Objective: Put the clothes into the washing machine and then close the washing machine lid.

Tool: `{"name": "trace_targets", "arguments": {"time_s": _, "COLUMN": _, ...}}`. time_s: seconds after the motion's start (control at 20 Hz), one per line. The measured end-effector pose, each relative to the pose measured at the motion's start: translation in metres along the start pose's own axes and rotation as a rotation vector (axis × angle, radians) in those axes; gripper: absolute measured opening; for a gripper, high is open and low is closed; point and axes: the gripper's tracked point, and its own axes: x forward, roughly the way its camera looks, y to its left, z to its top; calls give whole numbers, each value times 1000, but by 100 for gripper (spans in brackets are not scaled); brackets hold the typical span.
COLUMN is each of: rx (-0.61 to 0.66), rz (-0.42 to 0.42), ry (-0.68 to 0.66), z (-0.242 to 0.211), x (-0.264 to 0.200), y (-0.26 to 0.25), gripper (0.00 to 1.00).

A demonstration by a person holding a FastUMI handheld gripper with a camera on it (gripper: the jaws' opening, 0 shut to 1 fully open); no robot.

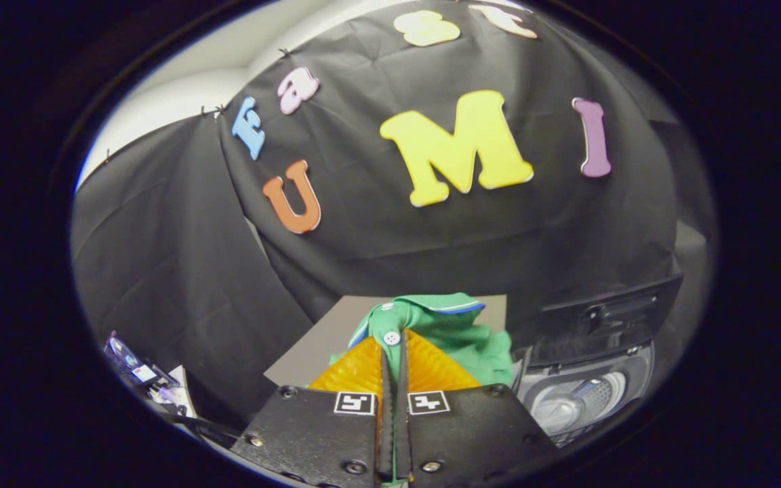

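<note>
My gripper (pixel 394 349) is shut on a green shirt (pixel 462 332) with a blue-and-white collar trim and a white button. Its two orange fingers (pixel 356 369) press a thin fold of the fabric between them. The rest of the shirt bunches just ahead of and around the fingertips, lifted above a grey table (pixel 309 349). To the right of the fingers and lower down stands a small washing machine (pixel 577 400). Its dark lid (pixel 607 318) is raised upright, and the white drum shows inside.
Black cloth walls close in the booth behind and to the left. A few small packets and papers (pixel 150 379) lie low down to the left of the fingers, beside the table.
</note>
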Motion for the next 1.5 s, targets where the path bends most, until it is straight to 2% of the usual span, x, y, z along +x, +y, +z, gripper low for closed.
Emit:
{"name": "trace_targets", "arguments": {"time_s": 0.2, "rx": -49, "rz": -93, "ry": -111, "z": 45, "x": -59, "y": -32, "gripper": 5}}
{"name": "trace_targets", "arguments": {"time_s": 0.4, "rx": -59, "rz": -205, "ry": -183, "z": 69, "x": -105, "y": -68, "gripper": 5}}
{"name": "trace_targets", "arguments": {"time_s": 0.55, "rx": -72, "rz": -310, "ry": -225, "z": 81, "x": -134, "y": -103, "gripper": 5}}
{"name": "trace_targets", "arguments": {"time_s": 0.8, "rx": -62, "rz": -421, "ry": -229, "z": 80, "x": -156, "y": -155, "gripper": 5}}
{"name": "trace_targets", "arguments": {"time_s": 1.0, "rx": -45, "rz": -445, "ry": -241, "z": 95, "x": -152, "y": -181, "gripper": 5}}
{"name": "trace_targets", "arguments": {"time_s": 1.3, "rx": -41, "rz": -393, "ry": -227, "z": 121, "x": -120, "y": -206, "gripper": 5}}
{"name": "trace_targets", "arguments": {"time_s": 1.5, "rx": -37, "rz": -358, "ry": -175, "z": 101, "x": -89, "y": -226, "gripper": 5}}
